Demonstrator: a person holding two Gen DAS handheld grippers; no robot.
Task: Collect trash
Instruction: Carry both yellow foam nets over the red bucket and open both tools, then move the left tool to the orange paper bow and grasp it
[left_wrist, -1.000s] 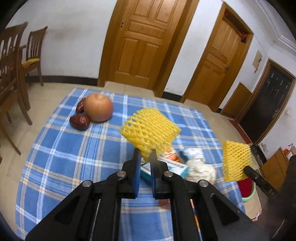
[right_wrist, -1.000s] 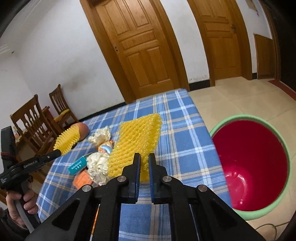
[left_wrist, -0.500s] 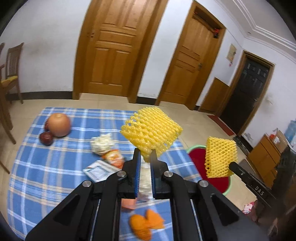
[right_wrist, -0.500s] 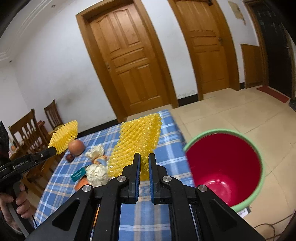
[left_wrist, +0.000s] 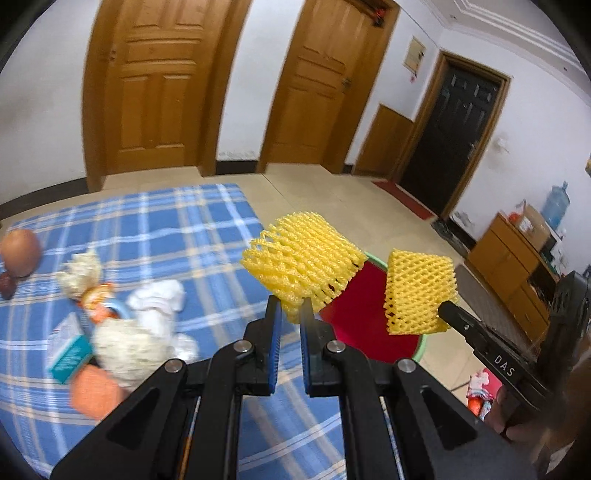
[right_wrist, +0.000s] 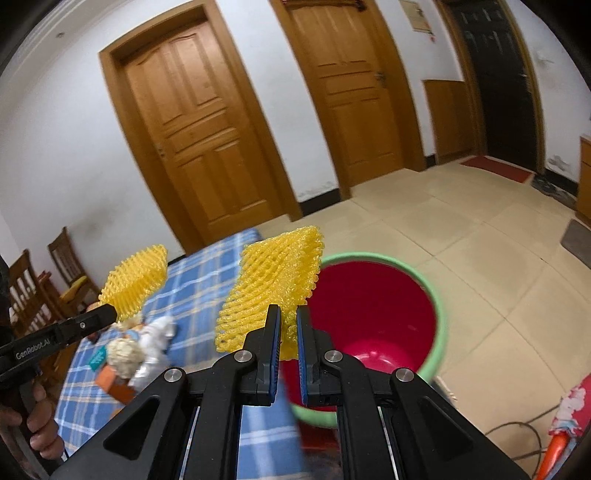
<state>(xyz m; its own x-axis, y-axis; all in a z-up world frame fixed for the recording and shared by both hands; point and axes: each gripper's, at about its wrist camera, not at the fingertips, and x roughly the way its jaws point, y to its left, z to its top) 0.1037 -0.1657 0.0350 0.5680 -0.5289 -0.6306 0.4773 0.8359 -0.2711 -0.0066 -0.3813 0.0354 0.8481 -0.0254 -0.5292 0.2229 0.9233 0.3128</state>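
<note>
Two yellow foam fruit nets aloft, one to each gripper. Left gripper (left_wrist: 290, 314) clamped narrow on the lower edge of the left net (left_wrist: 303, 254), blue pads biting the mesh, net fanning up and to the right of the tips. Right gripper (right_wrist: 288, 317) likewise pinched tight, on the bottom corner of the right net (right_wrist: 273, 284), mesh standing up and leaning left from the jaws. Decisive relation: the red bin (right_wrist: 439, 306) with its green rim, down on the floor just past the table's edge. Seen along the right fingers, directly ahead and below, mouth open beneath the tips, net overlapping the near-left rim. Seen along the left fingers, ahead but off to the right, partly hidden behind both nets, with the blue checked cloth (left_wrist: 166, 221) under the left jaws. Right hand the nearer, by this reading, and probably first to let go. Left hand in need of more travel rightward before release, else likely a drop on cloth or rim. Worth minding too: light, springy mesh, apt to cling to the pads or drift, so better opened well over the middle of the mouth. Lying on the cloth, well apart from the bin: white tissue wads (left_wrist: 147, 332), an orange scrap (left_wrist: 94, 387), a small teal box (left_wrist: 70, 356); also an apple (left_wrist: 20, 251) at the far left, seemingly not trash.
</note>
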